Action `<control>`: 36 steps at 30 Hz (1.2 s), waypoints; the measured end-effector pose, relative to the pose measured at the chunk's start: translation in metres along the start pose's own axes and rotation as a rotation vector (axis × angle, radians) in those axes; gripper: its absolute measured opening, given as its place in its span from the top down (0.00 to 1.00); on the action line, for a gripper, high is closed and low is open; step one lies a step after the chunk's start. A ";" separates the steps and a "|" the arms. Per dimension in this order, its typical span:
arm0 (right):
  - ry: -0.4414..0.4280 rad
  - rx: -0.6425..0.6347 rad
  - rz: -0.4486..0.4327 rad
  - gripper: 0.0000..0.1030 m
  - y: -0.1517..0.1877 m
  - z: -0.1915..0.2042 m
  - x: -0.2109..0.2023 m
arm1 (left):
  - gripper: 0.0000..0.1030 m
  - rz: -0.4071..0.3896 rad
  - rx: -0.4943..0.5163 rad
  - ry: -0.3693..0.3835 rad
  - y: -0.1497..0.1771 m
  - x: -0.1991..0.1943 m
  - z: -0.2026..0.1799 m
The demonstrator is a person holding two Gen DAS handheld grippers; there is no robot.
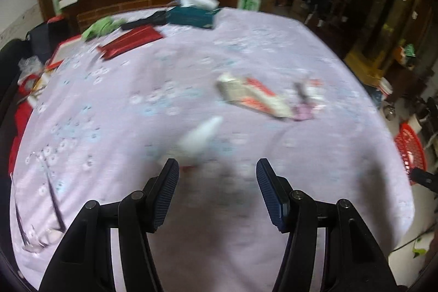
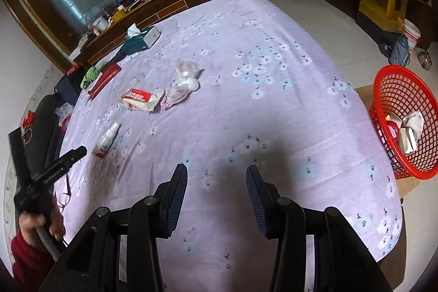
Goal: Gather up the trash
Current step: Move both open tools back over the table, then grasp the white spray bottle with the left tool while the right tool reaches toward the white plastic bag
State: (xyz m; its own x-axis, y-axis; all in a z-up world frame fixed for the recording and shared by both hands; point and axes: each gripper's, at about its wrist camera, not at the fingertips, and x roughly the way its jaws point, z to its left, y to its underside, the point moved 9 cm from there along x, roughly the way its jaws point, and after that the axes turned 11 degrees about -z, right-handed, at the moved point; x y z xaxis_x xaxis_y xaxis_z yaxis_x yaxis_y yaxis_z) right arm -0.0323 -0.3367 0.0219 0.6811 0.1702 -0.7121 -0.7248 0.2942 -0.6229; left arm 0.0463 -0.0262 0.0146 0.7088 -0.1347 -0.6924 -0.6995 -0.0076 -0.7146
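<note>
Both claws are spread and empty. Our left claw (image 1: 217, 174) sits just short of the small white spray bottle (image 1: 201, 137), lined up to take it. Right claw (image 2: 216, 179) hovers mid-worktop (image 2: 273, 32), near the red basket (image 2: 383, 89) for drops.

The surface (image 2: 273, 106) is covered by a lilac cloth printed with small white and pale blue flowers. A white spray bottle (image 2: 106, 141) with a red band at its base is seen on it, and a white and red packet (image 2: 141, 99). A pinkish clear bag (image 2: 176, 95) and a clear bag (image 2: 187, 69) with white contents are seen nearby. The basket (image 2: 383, 111) is bright red, an open grid, with white and grey scraps inside. A teal tissue box (image 2: 142, 38) with white tissue, a green cloth (image 2: 90, 75) and a dark red flat box (image 2: 105, 80) are shown farther back. Both hand-held grippers are black, the left hand-held gripper (image 1: 217, 168) and the right hand-held gripper (image 2: 216, 174) fitted with dark blue ribbed pads. A red sleeve (image 2: 27, 253) is visible.
</note>
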 end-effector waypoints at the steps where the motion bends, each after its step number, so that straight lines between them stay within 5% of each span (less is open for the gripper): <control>1: 0.003 -0.002 0.002 0.53 0.001 0.001 0.001 | 0.44 0.007 -0.010 -0.011 0.000 0.005 0.010; 10: 0.033 -0.013 0.021 0.52 -0.003 0.007 0.012 | 0.46 0.098 0.014 0.097 0.008 0.059 0.020; 19: -0.003 -0.041 0.035 0.52 -0.036 0.030 0.042 | 0.66 0.134 -0.020 0.089 0.012 0.087 0.023; 36: 0.028 -0.028 0.085 0.53 -0.089 0.055 0.184 | 0.72 0.032 -0.045 0.036 0.018 0.044 0.011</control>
State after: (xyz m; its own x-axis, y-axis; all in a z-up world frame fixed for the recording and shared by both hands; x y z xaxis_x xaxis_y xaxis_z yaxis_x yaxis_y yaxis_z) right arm 0.1634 -0.2795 -0.0355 0.6145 0.1672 -0.7710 -0.7826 0.2530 -0.5689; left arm 0.0665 -0.0216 -0.0296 0.6829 -0.1712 -0.7102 -0.7257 -0.0471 -0.6864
